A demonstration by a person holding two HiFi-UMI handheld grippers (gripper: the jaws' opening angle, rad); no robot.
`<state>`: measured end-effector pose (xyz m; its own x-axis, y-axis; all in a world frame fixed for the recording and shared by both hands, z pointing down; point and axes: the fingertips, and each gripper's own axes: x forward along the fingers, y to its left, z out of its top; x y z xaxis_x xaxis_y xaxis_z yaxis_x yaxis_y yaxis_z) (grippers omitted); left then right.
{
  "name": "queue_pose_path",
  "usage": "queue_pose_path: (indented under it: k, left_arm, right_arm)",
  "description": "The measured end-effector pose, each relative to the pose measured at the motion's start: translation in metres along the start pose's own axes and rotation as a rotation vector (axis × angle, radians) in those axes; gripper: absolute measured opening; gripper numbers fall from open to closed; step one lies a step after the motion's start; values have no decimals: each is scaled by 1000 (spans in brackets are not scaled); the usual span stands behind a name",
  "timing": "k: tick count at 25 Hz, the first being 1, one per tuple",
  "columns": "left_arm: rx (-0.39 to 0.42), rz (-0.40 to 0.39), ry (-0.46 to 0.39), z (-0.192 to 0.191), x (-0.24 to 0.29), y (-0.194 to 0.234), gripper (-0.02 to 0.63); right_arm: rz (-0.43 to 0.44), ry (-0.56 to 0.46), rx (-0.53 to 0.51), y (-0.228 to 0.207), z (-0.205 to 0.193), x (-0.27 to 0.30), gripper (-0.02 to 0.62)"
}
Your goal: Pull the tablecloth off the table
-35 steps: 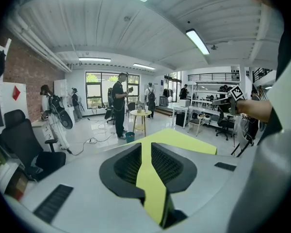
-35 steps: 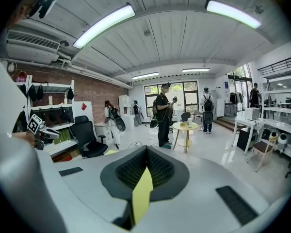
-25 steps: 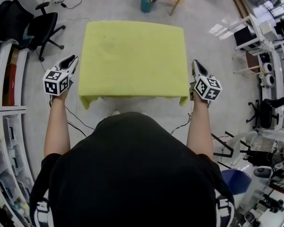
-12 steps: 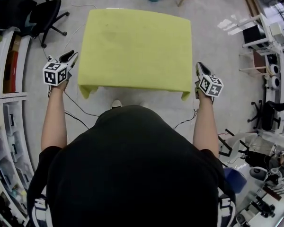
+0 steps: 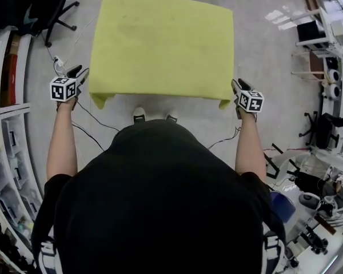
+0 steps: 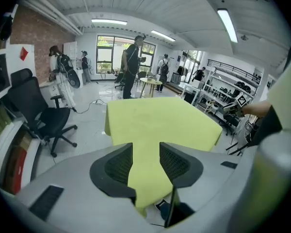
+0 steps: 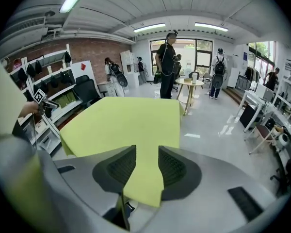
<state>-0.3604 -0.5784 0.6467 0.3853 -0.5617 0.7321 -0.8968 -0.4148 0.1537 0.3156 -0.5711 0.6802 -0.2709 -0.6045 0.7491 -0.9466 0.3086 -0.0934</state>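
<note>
Left hand-held gripper [image 5: 78, 73] and right hand-held gripper [image 5: 240, 85]: jaws spread, just opening, nothing between | cloth [image 5: 160, 44] corners near, ungripped | pinch both corners deep, pull evenly toward body

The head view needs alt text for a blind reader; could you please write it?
A draped yellow-green tablecloth fills the centre, seen from above. The person's left gripper and right gripper flank its near corners, jaws just opened, nothing between them.

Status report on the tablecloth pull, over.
Left gripper and right gripper just opening, nothing between jaws. Yellow-green fabric tablecloth spread flat, near corners lined up ahead. Nothing blocking.
</note>
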Motion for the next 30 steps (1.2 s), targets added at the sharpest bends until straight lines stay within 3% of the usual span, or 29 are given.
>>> queue_pose_path:
  k: [10,17,24,30]
  left_arm:
    - [-83,9,170,-91,37,9,232]
    - [-96,16,271,-151,61,20,275]
    - [-80,9,374,-200,91,10,308]
    - [-68,31,411,-221,115,9,316]
  right_arm:
    - [-5,202,64,-46,-97,21,201]
    - [3,292,100,-44,-146,47,209]
    - [-1,320,96,-56,-172,59,218]
    - [7,363,68,-65,-196,75,236]
